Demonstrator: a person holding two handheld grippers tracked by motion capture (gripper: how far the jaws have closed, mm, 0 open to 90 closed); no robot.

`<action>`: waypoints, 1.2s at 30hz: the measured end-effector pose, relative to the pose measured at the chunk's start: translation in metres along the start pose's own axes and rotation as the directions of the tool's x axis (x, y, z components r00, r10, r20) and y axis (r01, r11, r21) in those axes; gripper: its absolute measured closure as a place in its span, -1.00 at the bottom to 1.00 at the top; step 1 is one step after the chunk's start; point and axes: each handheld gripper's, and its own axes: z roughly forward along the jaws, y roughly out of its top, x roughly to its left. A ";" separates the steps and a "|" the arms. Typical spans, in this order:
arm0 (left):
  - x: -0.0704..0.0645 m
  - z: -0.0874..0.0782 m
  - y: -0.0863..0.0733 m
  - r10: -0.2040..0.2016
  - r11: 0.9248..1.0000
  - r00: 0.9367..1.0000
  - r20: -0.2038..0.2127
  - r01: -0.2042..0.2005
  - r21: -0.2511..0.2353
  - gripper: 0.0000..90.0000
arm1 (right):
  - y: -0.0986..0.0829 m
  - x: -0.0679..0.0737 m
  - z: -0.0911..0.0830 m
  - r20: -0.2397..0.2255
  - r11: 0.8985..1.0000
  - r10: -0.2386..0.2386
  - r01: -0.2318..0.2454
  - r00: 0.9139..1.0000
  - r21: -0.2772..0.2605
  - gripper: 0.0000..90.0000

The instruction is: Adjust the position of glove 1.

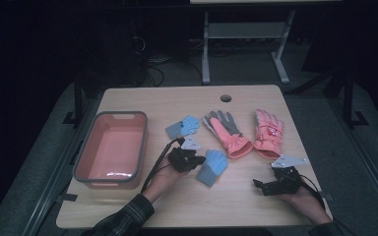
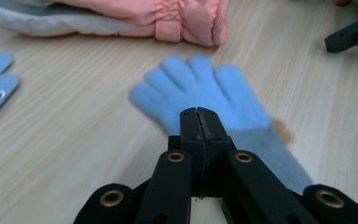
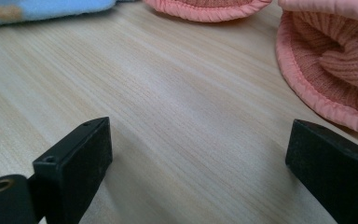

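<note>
I see the light blue knit glove point(image 2: 205, 95) lying flat on the wooden table point(image 1: 236, 201), directly ahead of my left gripper point(image 2: 199, 116), whose tips sit over its palm. In the high view the glove point(image 1: 212, 167) lies just right of that gripper point(image 1: 197, 160), fingers pointing away from me. It is fuzzy, pale blue, with a darker blue-grey cuff and a small tan patch near the wrist. My left jaws are pressed together with no gap; I cannot tell whether any fabric is pinched between them. My right gripper point(image 3: 198, 154) rests spread wide over bare table, touching nothing, near the cuff of a pink glove point(image 3: 328, 70).
</note>
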 end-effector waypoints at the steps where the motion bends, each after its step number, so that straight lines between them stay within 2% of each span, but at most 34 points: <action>1: 0.000 0.003 0.002 0.009 1.000 1.000 0.002 -0.009 0.001 0.99 | 0.000 0.000 0.000 0.000 1.000 0.000 0.000 1.000 0.000 -0.86; 3: -0.001 0.012 0.007 0.007 1.000 1.000 0.012 -0.007 -0.001 0.99 | 0.000 0.000 0.000 0.000 1.000 0.000 0.000 1.000 0.000 -0.86; 8: -0.002 0.024 0.008 0.031 0.999 0.999 0.030 -0.031 0.010 0.99 | 0.000 0.000 0.000 0.000 1.000 0.000 0.000 1.000 0.000 -0.86; 10: -0.002 0.028 0.007 0.035 0.999 0.999 0.034 -0.036 0.031 0.99 | 0.000 0.000 0.000 0.000 1.000 0.000 0.000 1.000 0.000 -0.86; 11: -0.003 0.030 0.006 0.024 0.999 0.999 0.036 -0.025 0.024 0.99 | 0.000 0.000 0.000 -0.001 1.000 0.000 0.000 1.000 0.000 -0.86; 12: -0.003 0.031 0.005 0.036 0.998 0.999 0.038 -0.038 0.044 0.99 | 0.000 0.000 0.000 -0.001 1.000 0.000 0.000 1.000 0.000 -0.86; 15: -0.002 0.033 0.004 0.042 0.997 0.998 0.043 -0.045 0.058 0.99 | 0.000 0.000 0.000 -0.001 1.000 0.000 0.000 1.000 0.000 -0.86; 17: -0.004 0.035 0.002 0.035 0.998 0.998 0.052 -0.038 0.052 0.99 | 0.000 0.000 0.000 -0.001 1.000 0.000 0.000 1.000 0.000 -0.86; 20: -0.006 0.034 0.002 0.054 0.996 0.996 0.069 -0.058 0.062 0.99 | 0.000 0.000 0.000 -0.001 1.000 0.000 0.000 1.000 0.000 -0.86; 22: -0.009 0.035 0.001 0.053 0.997 0.995 0.080 -0.058 0.058 0.99 | 0.000 0.000 0.000 -0.001 1.000 -0.001 0.001 1.000 0.000 -0.86; 26: -0.014 0.035 0.001 0.065 0.996 0.992 0.107 -0.071 0.056 0.99 | 0.000 0.000 0.000 0.000 1.000 -0.001 0.001 1.000 0.000 -0.86; 29: -0.024 0.035 0.001 0.085 0.994 0.986 0.146 -0.095 0.060 0.99 | 0.000 0.000 0.000 -0.001 1.000 -0.002 0.002 1.000 0.000 -0.86; 31: -0.027 0.036 0.001 0.089 0.993 0.984 0.152 -0.099 0.058 0.99 | 0.000 0.000 0.000 -0.001 1.000 -0.001 0.001 1.000 0.000 -0.86; 32: -0.029 0.036 0.002 0.108 0.991 0.981 0.161 -0.120 0.066 0.99 | 0.000 0.000 0.000 -0.001 1.000 -0.001 0.001 1.000 0.000 -0.86; 34: -0.035 0.038 0.002 0.112 0.991 0.978 0.176 -0.123 0.056 0.99 | 0.000 0.000 0.000 -0.001 1.000 -0.001 0.001 1.000 0.000 -0.86; 35: -0.039 0.038 0.003 0.130 0.988 0.974 0.187 -0.142 0.057 0.99 | 0.000 0.000 0.000 -0.001 1.000 -0.001 0.001 1.000 0.000 -0.86; 36: -0.041 0.039 0.003 0.130 0.988 0.972 0.194 -0.143 0.055 0.99 | 0.000 0.000 0.000 -0.001 1.000 -0.001 0.001 1.000 0.000 -0.86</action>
